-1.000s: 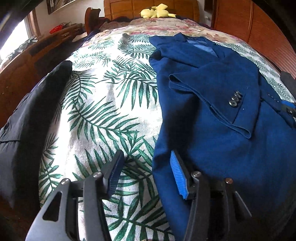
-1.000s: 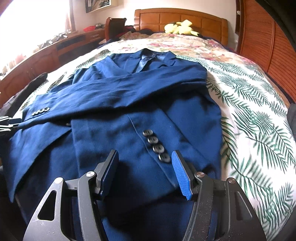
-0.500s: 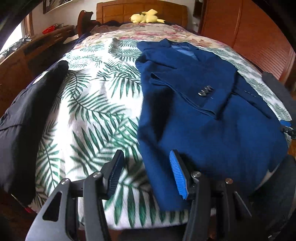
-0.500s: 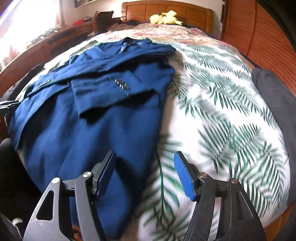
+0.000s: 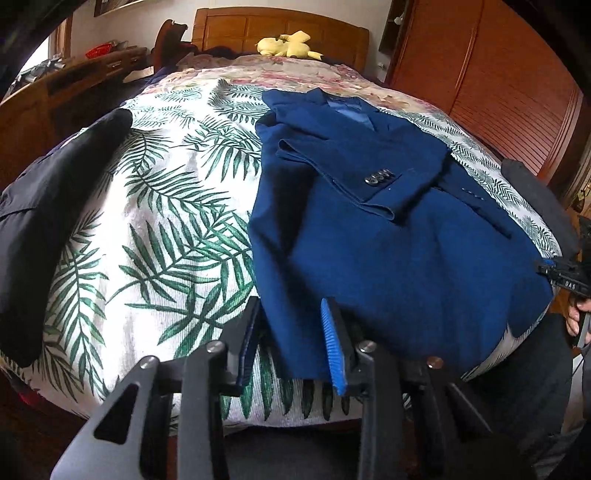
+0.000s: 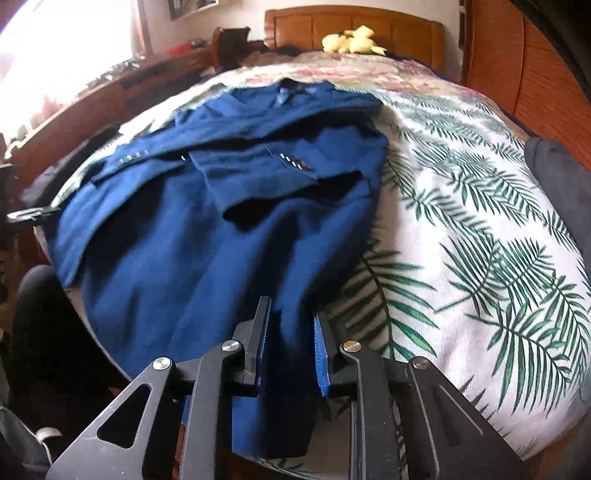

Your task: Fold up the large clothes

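Blue suit jacket [image 5: 388,251] lies face up on the bed [image 5: 166,229], collar toward the wooden headboard [image 5: 280,33], both sleeves folded across the chest. Woven cloth is matte and smooth; each cuff carries a row of dark buttons [image 5: 377,178]. Hem drapes over the near edge of the bed.

Left gripper [image 5: 291,332]: fingers have just been closing and stand narrow, with the jacket's lower left hem corner between the ribbed blue pads; whether the pads press the cloth cannot be told. Right gripper [image 6: 291,339]: fingers have likewise just been closing, narrow, with the lower right hem bunched between them; actual clamping cannot be told.

Bedspread is ribbed white fabric printed with green palm fronds; a floral cover lies beyond it. Black garment [image 5: 48,221] lies at the bed's left side, dark grey cloth [image 6: 557,184] at the right edge. Yellow plush toy [image 5: 288,46] rests by the headboard.
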The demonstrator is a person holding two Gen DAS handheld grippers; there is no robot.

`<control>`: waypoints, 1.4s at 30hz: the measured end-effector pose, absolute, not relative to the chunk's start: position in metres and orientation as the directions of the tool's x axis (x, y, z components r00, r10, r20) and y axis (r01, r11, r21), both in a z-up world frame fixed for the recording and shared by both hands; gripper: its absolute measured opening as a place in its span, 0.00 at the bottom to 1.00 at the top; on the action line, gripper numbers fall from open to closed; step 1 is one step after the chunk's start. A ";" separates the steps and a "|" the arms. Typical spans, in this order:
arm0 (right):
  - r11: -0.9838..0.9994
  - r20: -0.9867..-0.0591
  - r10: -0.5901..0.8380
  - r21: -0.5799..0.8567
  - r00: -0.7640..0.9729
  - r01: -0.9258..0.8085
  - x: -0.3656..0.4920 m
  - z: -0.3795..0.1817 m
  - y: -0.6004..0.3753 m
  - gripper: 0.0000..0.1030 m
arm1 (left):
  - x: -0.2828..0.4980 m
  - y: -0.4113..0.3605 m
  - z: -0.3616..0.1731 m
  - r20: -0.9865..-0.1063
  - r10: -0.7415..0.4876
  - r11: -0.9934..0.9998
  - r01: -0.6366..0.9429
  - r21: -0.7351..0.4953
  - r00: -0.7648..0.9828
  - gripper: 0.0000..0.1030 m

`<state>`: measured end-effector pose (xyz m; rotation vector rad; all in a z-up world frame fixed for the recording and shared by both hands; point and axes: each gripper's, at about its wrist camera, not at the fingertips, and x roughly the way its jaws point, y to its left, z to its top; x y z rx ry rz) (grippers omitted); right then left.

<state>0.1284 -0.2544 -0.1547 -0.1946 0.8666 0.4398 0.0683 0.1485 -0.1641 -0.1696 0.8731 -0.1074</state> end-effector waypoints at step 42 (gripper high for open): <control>0.895 -0.257 0.428 -0.012 0.866 -0.446 0.062 0.146 -0.295 0.02 | 0.051 0.070 0.142 -0.333 -0.180 0.982 0.187 -0.011 0.926 0.00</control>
